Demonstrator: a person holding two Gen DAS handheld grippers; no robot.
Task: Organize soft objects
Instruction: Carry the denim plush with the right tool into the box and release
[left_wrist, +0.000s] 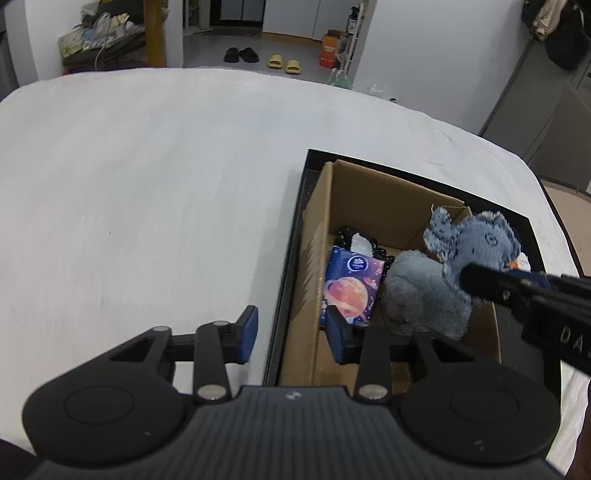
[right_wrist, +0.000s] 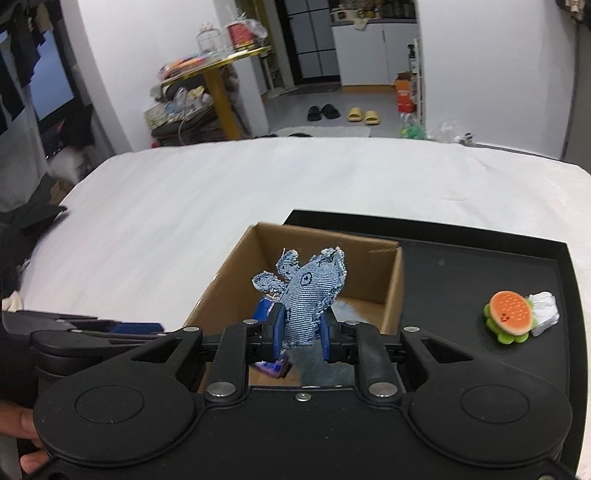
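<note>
At frame centre the right gripper (right_wrist: 301, 338) is pinching the denim toy (right_wrist: 308, 295) by its lower body above the cardboard box (right_wrist: 391, 291); light, floppy, squashable; left gripper (left_wrist: 291, 334) is standing empty, half-closed.

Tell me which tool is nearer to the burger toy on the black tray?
Right. The right tool, shut on the denim toy over the cardboard box, is beside the burger toy; the left tool is at the box's far side.
</note>
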